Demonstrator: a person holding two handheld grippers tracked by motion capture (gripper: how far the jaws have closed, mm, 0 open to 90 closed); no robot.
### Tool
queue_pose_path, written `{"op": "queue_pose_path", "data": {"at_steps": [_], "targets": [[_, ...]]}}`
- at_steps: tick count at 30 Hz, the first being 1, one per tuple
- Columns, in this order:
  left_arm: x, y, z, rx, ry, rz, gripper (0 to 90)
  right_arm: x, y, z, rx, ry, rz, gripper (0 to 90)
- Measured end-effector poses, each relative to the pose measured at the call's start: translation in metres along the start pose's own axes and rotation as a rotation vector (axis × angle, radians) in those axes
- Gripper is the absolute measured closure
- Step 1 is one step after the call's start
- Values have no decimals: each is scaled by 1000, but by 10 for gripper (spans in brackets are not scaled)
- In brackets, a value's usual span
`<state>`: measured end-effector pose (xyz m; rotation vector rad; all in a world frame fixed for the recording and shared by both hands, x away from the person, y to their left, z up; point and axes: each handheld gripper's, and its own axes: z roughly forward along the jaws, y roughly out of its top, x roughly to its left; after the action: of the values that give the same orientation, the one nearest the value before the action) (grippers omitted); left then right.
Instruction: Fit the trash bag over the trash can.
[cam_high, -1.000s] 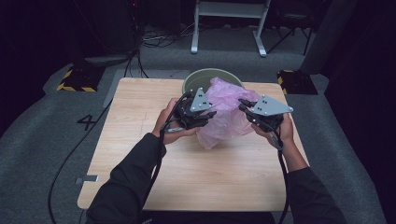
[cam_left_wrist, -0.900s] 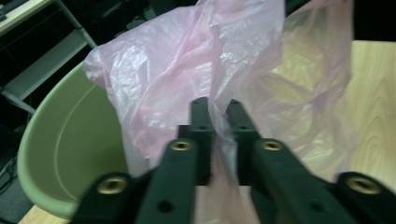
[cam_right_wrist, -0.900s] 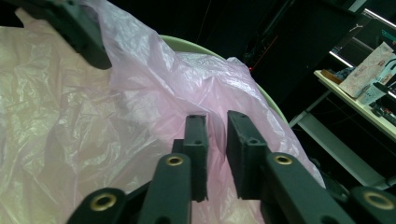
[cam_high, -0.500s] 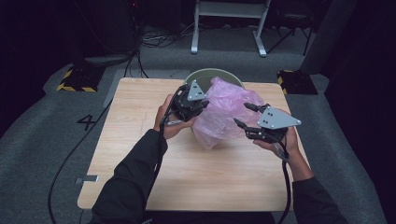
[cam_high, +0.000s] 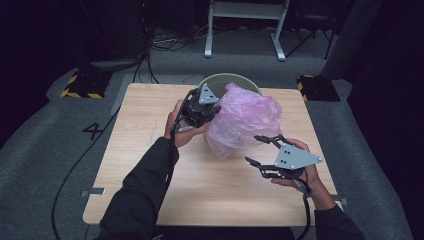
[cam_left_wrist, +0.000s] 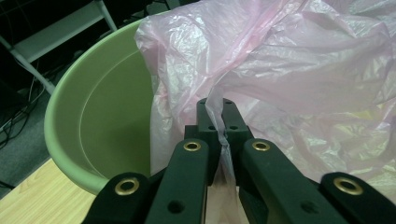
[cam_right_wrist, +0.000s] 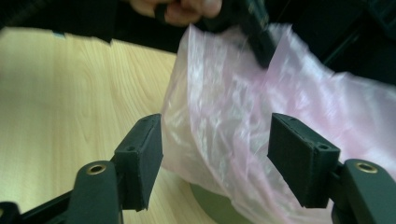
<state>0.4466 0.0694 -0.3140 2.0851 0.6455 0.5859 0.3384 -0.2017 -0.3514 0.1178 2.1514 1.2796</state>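
— So, where is the bag (cam_high: 243, 120) right now?

— Toward the far edge of the table (cam_high: 150, 195), draped over the near side of the green bucket (cam_high: 215, 81). It bulges up and spills down toward the middle of the table, so its long axis runs roughly from the bucket rim toward the person.

— And the left gripper (cam_high: 209, 111)?

— Clamped tight on a fold of the thin pink plastic at the bag's left side; in the left gripper view the film runs straight down between the closed jaws (cam_left_wrist: 223, 135), with the bucket's inner wall just behind.

— The right gripper (cam_high: 261, 149)?

— Its jaws have just been opening and stand wide, with nothing pressed between them. It sits toward the near right corner, just off the bag's lower right edge. In the right gripper view the bag (cam_right_wrist: 261, 130) lies dead ahead, framed between the two pads but not touching them.

— So which hand goes next?

— I'd judge the right one: the free edge lies straight ahead of it, toward the far left.
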Motion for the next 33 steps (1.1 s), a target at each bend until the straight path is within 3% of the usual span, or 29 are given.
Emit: {"op": "queue_pose_path", "data": {"at_steps": [2, 4, 7, 10, 13, 20, 25, 33], "targets": [[2, -1, 0, -1, -3, -9, 895, 1, -6, 9, 27, 5, 3, 340], [4, -1, 0, -2, 2, -13, 895, 0, -11, 16, 60, -34, -2, 352], [8, -2, 0, -6, 7, -24, 895, -4, -20, 25, 90, -131, -9, 550], [15, -5, 0, -8, 24, -39, 895, -9, -26, 26, 120, -175, -23, 768], [24, -9, -1, -2, 45, -59, 895, -15, -30, 22, 150, -195, -27, 876], [47, -18, -5, 7, 99, -106, 895, -37, -38, 7, 223, -264, -19, 900], [57, -23, -5, -3, 118, -135, 895, -58, -44, -1, 244, -318, 15, 900], [68, -29, 3, -13, 178, -136, 895, -92, -41, 9, 270, -407, 55, 856]]}}
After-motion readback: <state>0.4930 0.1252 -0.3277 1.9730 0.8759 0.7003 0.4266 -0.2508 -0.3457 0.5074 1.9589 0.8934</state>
